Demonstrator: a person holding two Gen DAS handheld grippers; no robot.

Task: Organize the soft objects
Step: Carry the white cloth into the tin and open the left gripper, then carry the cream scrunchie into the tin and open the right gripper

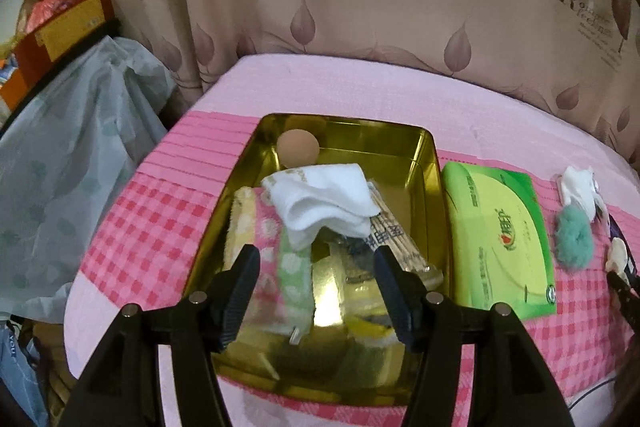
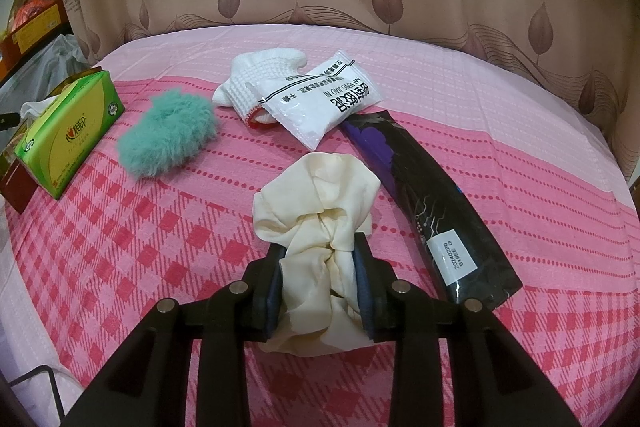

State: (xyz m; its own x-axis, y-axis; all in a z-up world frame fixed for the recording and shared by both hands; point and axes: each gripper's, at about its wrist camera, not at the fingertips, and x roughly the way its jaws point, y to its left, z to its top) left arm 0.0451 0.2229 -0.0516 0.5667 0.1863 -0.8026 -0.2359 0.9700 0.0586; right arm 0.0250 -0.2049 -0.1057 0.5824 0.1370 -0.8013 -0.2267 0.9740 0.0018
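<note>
Gold metal tin (image 1: 430, 163) sits left of the green tissue pack (image 2: 68, 131), w/ left gripper (image 1: 316, 267) hanging over it, fingers wide, empty. Right gripper (image 2: 320, 247) pinches the cream satin scrunchie (image 2: 316, 195), crumpled, soft; tin lies to its left. Fluffy teal scrunchie (image 2: 168, 135) nearby.

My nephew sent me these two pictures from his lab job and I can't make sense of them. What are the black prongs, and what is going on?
Each picture comes from a camera on a handheld two-finger tool, looking along its fingers. The left tool hangs open over a gold tin that holds a white cloth. The right tool is shut on a cream scrunchie above a pink checked cloth. A teal fluffy scrunchie, a white glove, a white packet, a black pouch and a green tissue pack lie nearby.
</note>
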